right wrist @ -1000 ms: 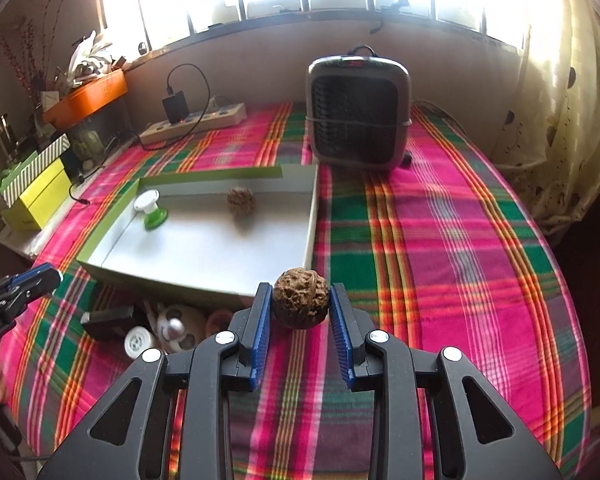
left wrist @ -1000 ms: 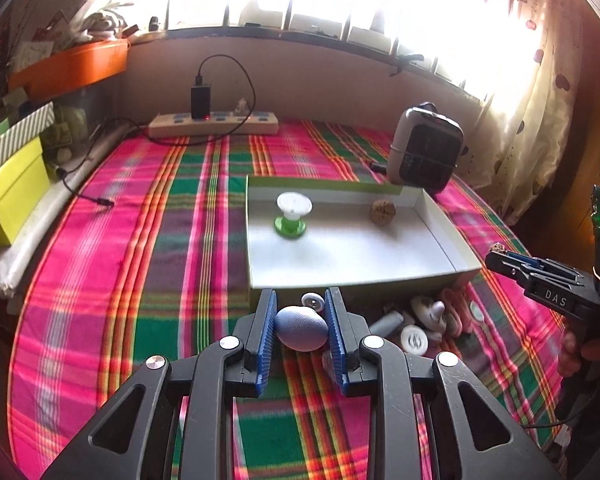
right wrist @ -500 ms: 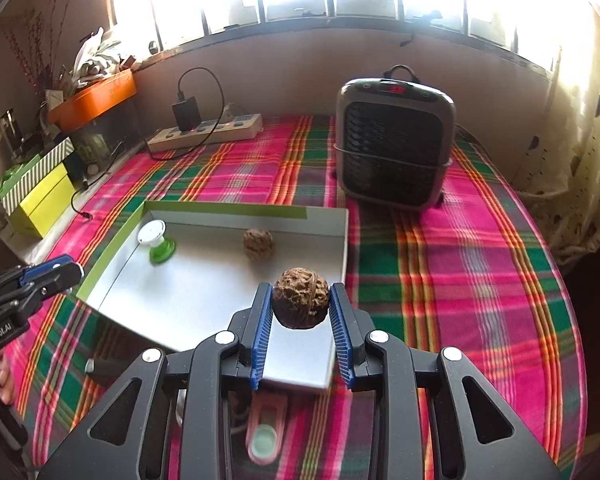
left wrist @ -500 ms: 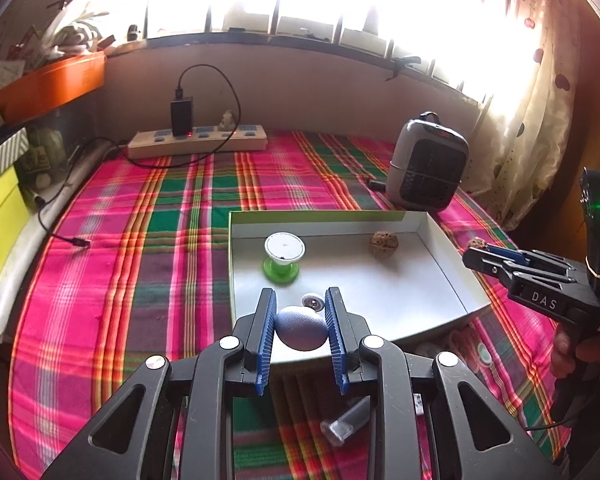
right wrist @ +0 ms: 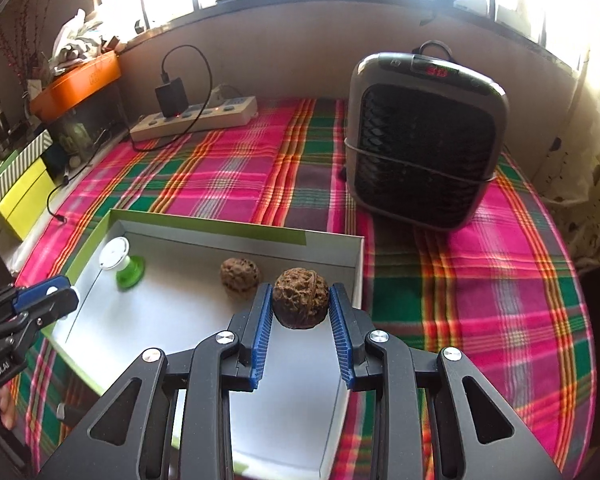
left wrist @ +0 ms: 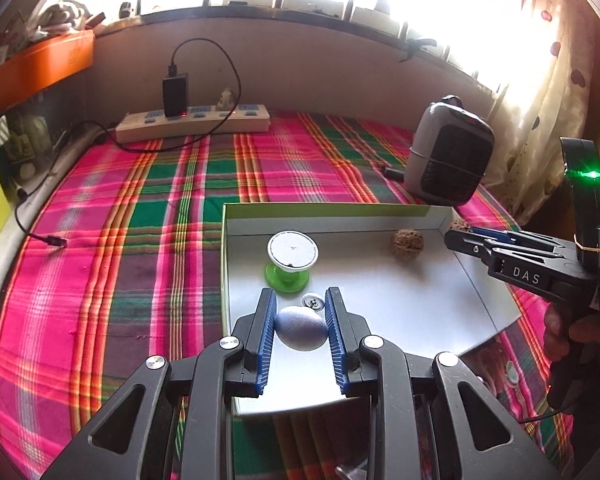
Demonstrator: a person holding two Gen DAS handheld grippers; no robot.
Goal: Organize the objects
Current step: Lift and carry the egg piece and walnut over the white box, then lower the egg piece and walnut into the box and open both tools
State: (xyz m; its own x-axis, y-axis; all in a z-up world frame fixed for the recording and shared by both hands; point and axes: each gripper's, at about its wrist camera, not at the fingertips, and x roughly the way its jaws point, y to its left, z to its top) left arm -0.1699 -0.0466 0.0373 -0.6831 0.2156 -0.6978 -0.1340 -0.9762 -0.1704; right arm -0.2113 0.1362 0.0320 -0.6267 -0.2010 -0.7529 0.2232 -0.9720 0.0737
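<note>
Two grippers are clamping over the shallow white cardboard tray (left wrist: 476,296): left gripper (left wrist: 300,322) squeezing a pale blue ball (left wrist: 300,327), right gripper (right wrist: 300,304) gripping a wrinkled brown walnut (right wrist: 300,297).

Pink-green-orange plaid cloth (right wrist: 260,168), white tray (right wrist: 204,320) with green rim, brown walnut (right wrist: 300,298), seemingly pale-blue ball (left wrist: 302,328)

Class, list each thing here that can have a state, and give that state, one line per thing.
left gripper: shut on the blue ball
right gripper: shut on a walnut
box: open, lidless
second walnut: lying in the box
green spool: upright in the box
heater: display lit
</note>
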